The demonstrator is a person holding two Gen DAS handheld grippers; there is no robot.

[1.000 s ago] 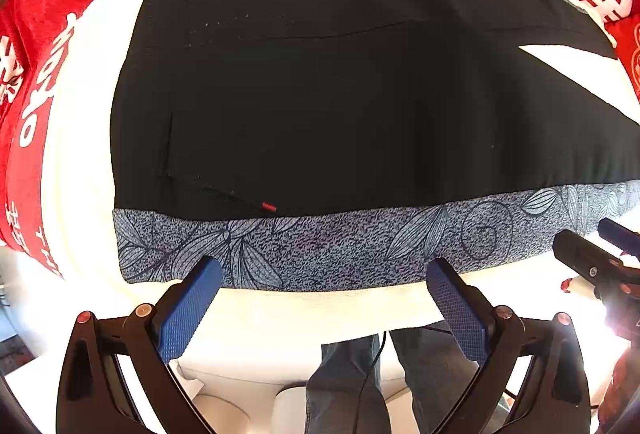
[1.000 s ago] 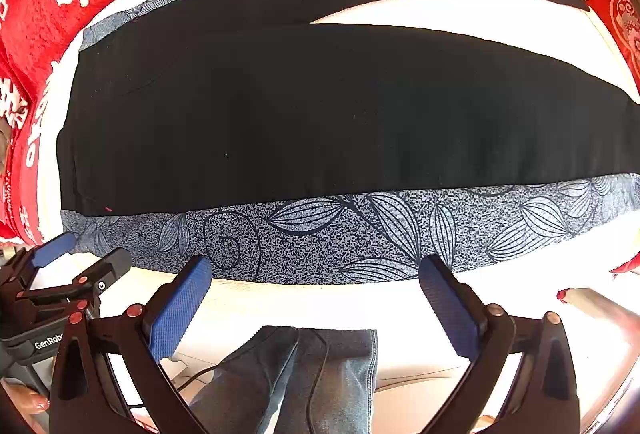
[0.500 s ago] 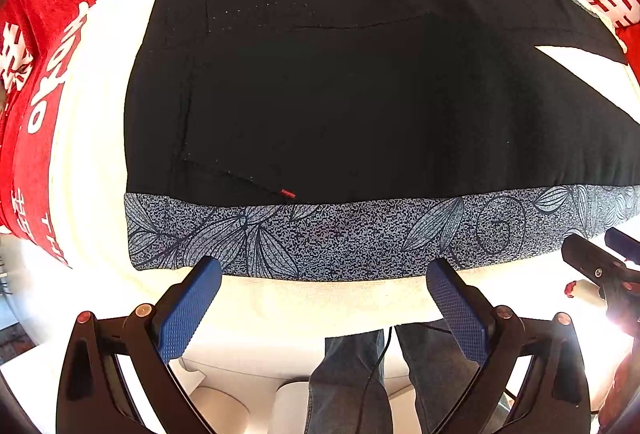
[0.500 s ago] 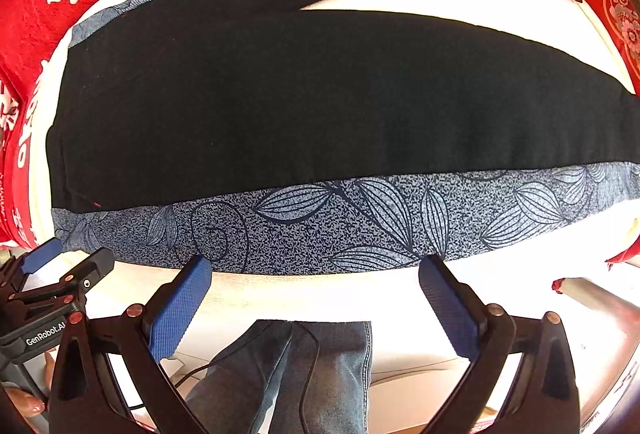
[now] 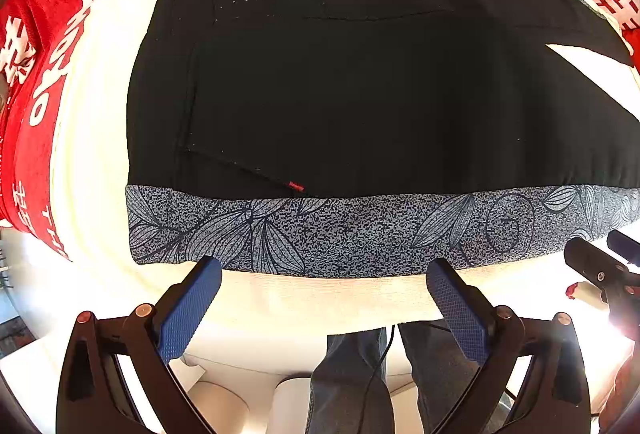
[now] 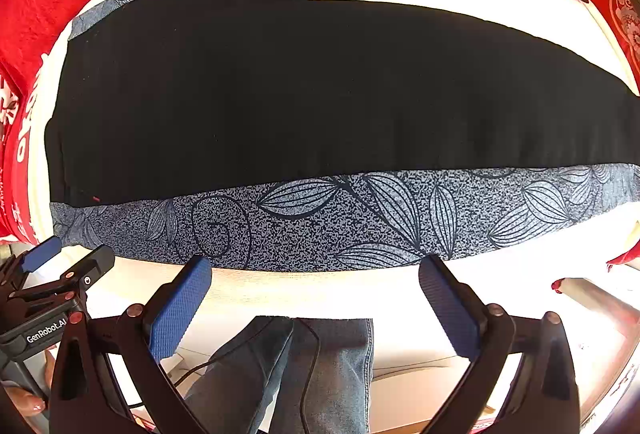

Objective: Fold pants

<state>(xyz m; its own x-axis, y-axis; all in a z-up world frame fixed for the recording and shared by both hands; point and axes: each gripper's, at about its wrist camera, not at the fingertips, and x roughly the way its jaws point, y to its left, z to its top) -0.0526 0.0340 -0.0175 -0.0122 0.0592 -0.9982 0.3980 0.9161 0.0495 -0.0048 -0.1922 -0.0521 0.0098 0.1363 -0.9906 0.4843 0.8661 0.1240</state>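
Pants [image 5: 360, 94] lie flat just beyond left tool [image 5: 324, 298] and right tool [image 6: 316, 292], both released.

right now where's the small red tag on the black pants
In the left wrist view the small red tag sits low on the black pants, just above the grey leaf-patterned side stripe, left of centre.

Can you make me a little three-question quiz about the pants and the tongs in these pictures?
1. True or false: the black pants are already folded into a small square.
2. What do the left tongs hold? A) pants B) nothing C) a sock
3. Fill in: the patterned side stripe is printed with ____.

Key: 1 false, they lie spread flat on the white table. 2 B, they are open, like the right tongs. 3 leaves.
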